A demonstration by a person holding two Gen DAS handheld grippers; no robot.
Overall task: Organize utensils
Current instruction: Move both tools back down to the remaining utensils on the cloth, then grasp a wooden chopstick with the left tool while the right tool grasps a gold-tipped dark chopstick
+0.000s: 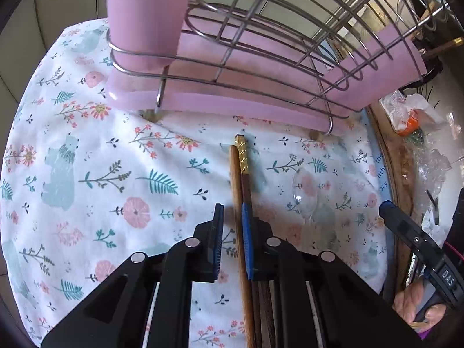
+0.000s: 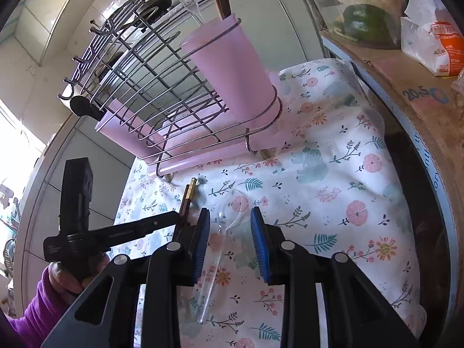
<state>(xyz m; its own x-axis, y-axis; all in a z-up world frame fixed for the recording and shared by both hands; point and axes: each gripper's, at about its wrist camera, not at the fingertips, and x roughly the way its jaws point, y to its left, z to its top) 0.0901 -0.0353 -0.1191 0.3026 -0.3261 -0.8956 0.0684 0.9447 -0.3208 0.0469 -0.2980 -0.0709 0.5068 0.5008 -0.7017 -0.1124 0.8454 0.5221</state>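
Observation:
A pair of brown chopsticks (image 1: 239, 191) with gold-banded ends lies on the floral cloth (image 1: 87, 174). My left gripper (image 1: 232, 220) is open, its jaws either side of the chopsticks, the right pad close against them. A clear plastic spoon (image 2: 223, 232) lies on the cloth; it also shows in the left wrist view (image 1: 304, 194). My right gripper (image 2: 230, 232) is open above the spoon, jaws straddling its handle. The chopsticks' ends (image 2: 188, 194) show left of it. A pink utensil cup (image 2: 232, 69) on the rack holds other chopsticks.
A wire dish rack (image 2: 150, 87) on a pink drip tray (image 1: 246, 110) stands at the back of the cloth. A wooden board edge (image 2: 429, 121) with a tissue pack (image 2: 435, 43) and a green pepper (image 2: 365, 20) runs along the right.

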